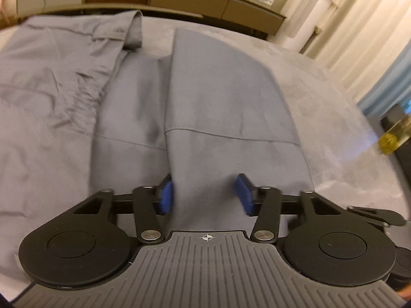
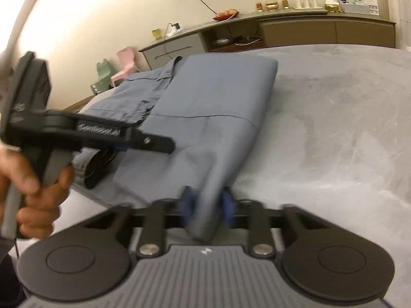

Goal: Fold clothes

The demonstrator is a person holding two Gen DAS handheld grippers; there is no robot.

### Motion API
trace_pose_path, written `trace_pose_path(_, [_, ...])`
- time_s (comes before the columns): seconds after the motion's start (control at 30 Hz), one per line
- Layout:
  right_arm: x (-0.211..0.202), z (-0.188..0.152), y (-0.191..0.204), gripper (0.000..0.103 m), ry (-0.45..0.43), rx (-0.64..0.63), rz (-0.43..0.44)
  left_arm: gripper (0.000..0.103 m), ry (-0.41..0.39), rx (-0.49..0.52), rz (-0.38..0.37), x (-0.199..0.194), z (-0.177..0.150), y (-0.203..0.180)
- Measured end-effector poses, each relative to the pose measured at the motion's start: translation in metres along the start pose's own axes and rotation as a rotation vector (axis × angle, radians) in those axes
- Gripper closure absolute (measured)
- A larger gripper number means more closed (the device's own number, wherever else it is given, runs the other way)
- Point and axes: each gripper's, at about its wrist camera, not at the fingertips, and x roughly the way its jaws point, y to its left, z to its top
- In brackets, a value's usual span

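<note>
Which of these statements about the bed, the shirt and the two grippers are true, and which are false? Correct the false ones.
1. The right gripper pinches a fold of the grey shirt. True.
2. The shirt lies on the floor. False: it lies on the bed.
3. The shirt's collar is at its far end. True.
4. The left gripper's blue pads press together. False: they stand apart, with cloth between them.
</note>
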Motion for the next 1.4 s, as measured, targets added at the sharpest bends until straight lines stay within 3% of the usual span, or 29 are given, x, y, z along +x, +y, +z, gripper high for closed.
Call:
trace_pose_path(0.1, [-0.029, 0.009, -0.009, 0.098, -0.083, -0.017, -0.118, 0.085, 0.001, -0.040, -0.087, -0.006, -0.002, -0.004])
trace_pose_path(0.17, [-0.039, 0.008, -0.017, 0.098, -0.079, -0.028, -0.168, 0.080, 0.016, 0.018, 0.040, 0.000, -0.006, -0.011])
trace_pose_path(0.23, [-0.034, -0.003, -0.020, 0.094, -0.023, -0.059, -0.209, 0.086, 0.014, 0.063, 0.138, 0.002, -0.010, -0.014])
trace_pose_path(0.3, [-0.034, -0.010, -0.020, 0.088, -0.021, -0.072, -0.237, 0.071, -0.008, 0.058, 0.081, -0.013, -0.016, -0.012])
trace_pose_path(0.37, [-0.051, -0.010, -0.015, 0.082, -0.118, -0.097, -0.297, 0.061, -0.062, 0.093, 0.038, -0.048, -0.025, -0.009])
trace_pose_path(0.43, [-0.070, -0.008, -0.001, 0.076, -0.251, -0.171, -0.343, 0.055, -0.116, 0.166, 0.092, -0.076, -0.034, -0.004])
trace_pose_path(0.5, [-0.073, -0.009, 0.013, 0.076, -0.308, -0.223, -0.302, 0.044, -0.166, 0.243, 0.185, -0.101, -0.043, 0.003])
trace_pose_path(0.6, [-0.040, -0.010, 0.035, 0.079, -0.234, -0.292, -0.226, 0.044, -0.136, 0.237, 0.263, -0.099, -0.052, 0.027])
trace_pose_path(0.73, [0.006, -0.018, 0.054, 0.079, -0.047, -0.365, -0.272, 0.044, -0.037, 0.226, 0.274, -0.077, -0.076, 0.048])
trace_pose_path(0.8, [0.018, -0.020, 0.055, 0.078, 0.030, -0.360, -0.287, 0.047, -0.043, 0.217, 0.272, -0.073, -0.085, 0.050])
trace_pose_path(0.87, [0.009, -0.010, 0.060, 0.080, 0.040, -0.335, -0.240, 0.052, -0.063, 0.226, 0.236, -0.083, -0.086, 0.041])
trace_pose_path(0.93, [-0.006, 0.008, 0.063, 0.080, -0.017, -0.306, -0.194, 0.048, -0.118, 0.234, 0.135, -0.097, -0.082, 0.023])
trace_pose_path(1.03, [-0.002, 0.048, 0.061, 0.080, -0.056, -0.323, -0.252, 0.046, -0.134, 0.281, 0.010, -0.096, -0.075, -0.007])
trace_pose_path(1.1, [0.017, 0.079, 0.050, 0.080, -0.050, -0.298, -0.303, 0.046, -0.122, 0.341, -0.026, -0.083, -0.072, -0.027])
trace_pose_path(1.17, [0.047, 0.109, 0.036, 0.080, -0.025, -0.245, -0.334, 0.046, -0.114, 0.356, -0.044, -0.071, -0.076, -0.031])
trace_pose_path(1.23, [0.079, 0.115, 0.020, 0.080, 0.055, -0.233, -0.352, 0.047, -0.099, 0.342, -0.054, -0.058, -0.084, -0.025])
trace_pose_path(1.3, [0.109, 0.114, 0.006, 0.080, 0.132, -0.243, -0.369, 0.054, -0.057, 0.307, -0.015, -0.049, -0.087, -0.013])
trace_pose_path(1.4, [0.128, 0.107, 0.003, 0.078, 0.183, -0.267, -0.383, 0.052, -0.097, 0.348, 0.045, -0.058, -0.083, -0.005])
